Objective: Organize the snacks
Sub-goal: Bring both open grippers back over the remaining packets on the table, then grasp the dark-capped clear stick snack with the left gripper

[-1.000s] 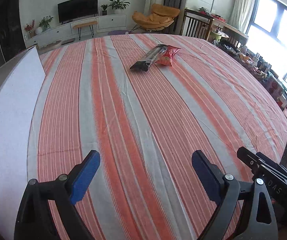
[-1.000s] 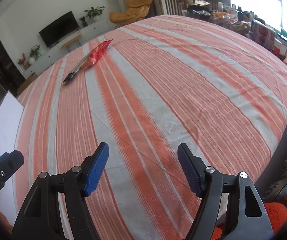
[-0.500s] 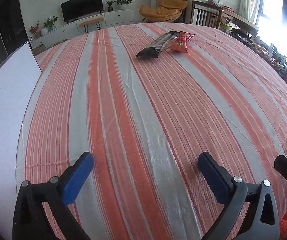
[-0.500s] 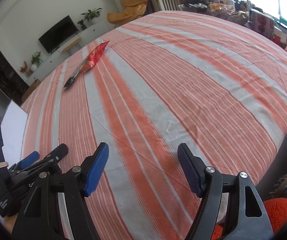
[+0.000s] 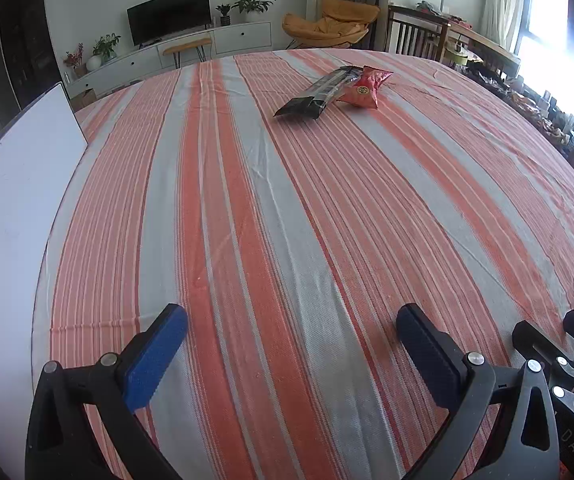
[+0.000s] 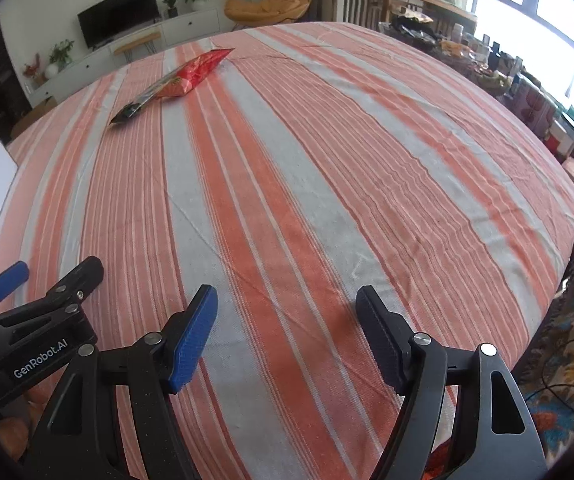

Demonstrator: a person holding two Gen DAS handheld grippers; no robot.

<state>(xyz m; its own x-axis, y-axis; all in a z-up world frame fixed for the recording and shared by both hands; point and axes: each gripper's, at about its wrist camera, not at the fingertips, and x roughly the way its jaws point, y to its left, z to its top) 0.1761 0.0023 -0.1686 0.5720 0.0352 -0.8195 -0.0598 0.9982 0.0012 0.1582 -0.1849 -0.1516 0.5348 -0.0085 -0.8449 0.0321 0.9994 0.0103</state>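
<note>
Two snack packets lie together far across the striped tablecloth [image 5: 287, 208]: a long black packet [image 5: 319, 94] and a red bag [image 5: 363, 88] touching its right side. The right wrist view shows the same red bag [image 6: 195, 72] and black packet [image 6: 135, 106] at upper left. My left gripper [image 5: 291, 316] hovers low over the near cloth, open wide, nothing between its blue pads. My right gripper [image 6: 287, 294] is open too and holds nothing. Both are side by side, well short of the snacks.
A white board [image 5: 11, 200] runs along the table's left edge. A cluttered side table [image 6: 487, 60] with small items stands beyond the right edge by the window. A TV stand, plants and an orange chair [image 5: 327, 24] stand behind the table.
The left jaws spread wider and the left gripper sank a little towards the cloth. The right gripper shifted and rolled, so the left gripper now shows larger at its lower left.
</note>
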